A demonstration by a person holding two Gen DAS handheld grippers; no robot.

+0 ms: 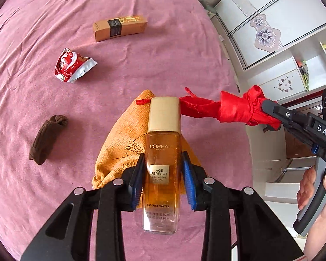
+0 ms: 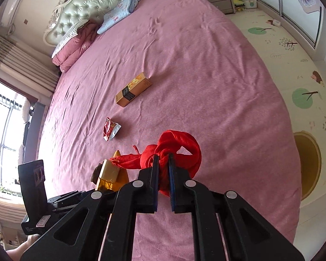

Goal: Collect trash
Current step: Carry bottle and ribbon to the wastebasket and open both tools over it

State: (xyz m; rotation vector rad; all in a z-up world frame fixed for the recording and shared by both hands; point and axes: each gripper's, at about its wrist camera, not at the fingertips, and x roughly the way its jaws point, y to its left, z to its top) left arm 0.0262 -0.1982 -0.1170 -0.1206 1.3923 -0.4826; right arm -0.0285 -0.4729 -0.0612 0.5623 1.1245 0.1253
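My left gripper [image 1: 163,158] is shut on an amber L'Oreal bottle [image 1: 162,163] with a gold cap, held above an orange cloth bag [image 1: 117,143] on the pink bed. The bottle also shows in the right wrist view [image 2: 107,177]. My right gripper [image 2: 163,158] is shut on a knotted red cloth [image 2: 173,150], held above the bed just right of the bottle; it appears in the left wrist view [image 1: 269,114] with the red cloth [image 1: 223,108]. A crumpled red snack wrapper [image 1: 72,67] [image 2: 110,129] and a gold carton [image 1: 119,27] [image 2: 133,89] lie farther on.
A brown rolled sock [image 1: 47,139] lies on the pink bedspread [image 1: 184,54] at the left. Pillows and folded bedding [image 2: 117,14] sit by the headboard. A round yellow bin [image 2: 308,163] stands on the floor mat at the right. Wardrobes [image 1: 271,21] line the right side.
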